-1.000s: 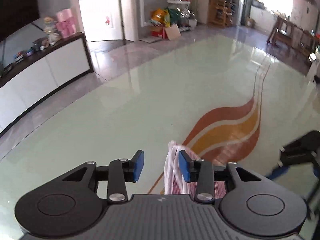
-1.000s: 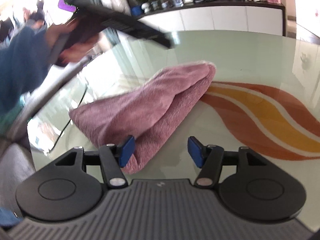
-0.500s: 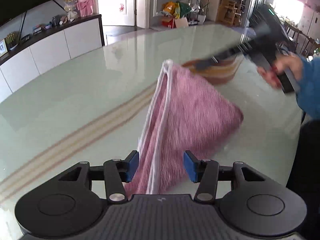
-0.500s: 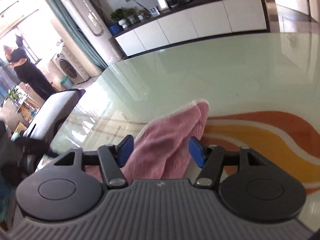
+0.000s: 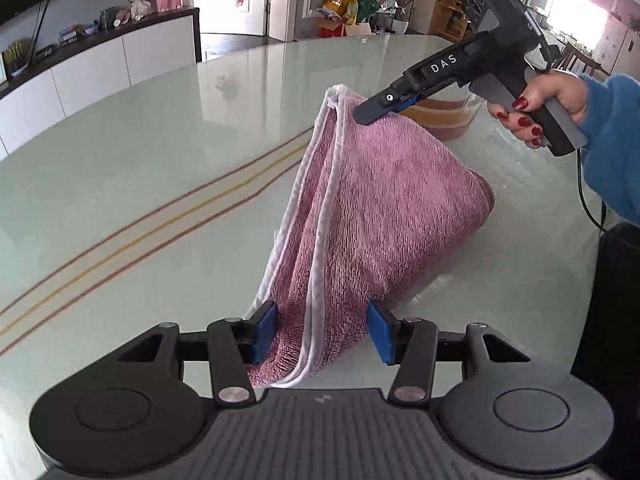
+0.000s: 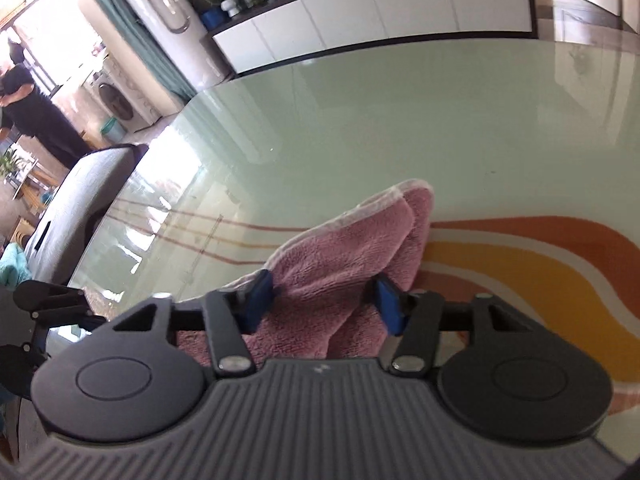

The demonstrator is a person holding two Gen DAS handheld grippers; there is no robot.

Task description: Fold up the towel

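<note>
A pink towel [image 5: 384, 208] with a white hem lies folded over on the glass table [image 5: 140, 168]. My left gripper [image 5: 322, 330] is open, its blue pads either side of the towel's near corner. In the left wrist view my right gripper [image 5: 384, 110] hovers at the towel's far corner, held by a hand with red nails. In the right wrist view the towel [image 6: 340, 256] lies between the blue pads of my right gripper [image 6: 326, 306], which stands open around that corner.
The table [image 6: 360, 120] has orange and yellow wave stripes [image 6: 540, 272] and thin lines [image 5: 120, 236]. A white sideboard [image 6: 380, 28] stands behind it. A grey chair [image 6: 68, 204] is at the table's left edge, and a person [image 6: 32, 112] stands further off.
Both grippers have moved in on the towel, one at each end corner, and now straddle it. Both stay open.
</note>
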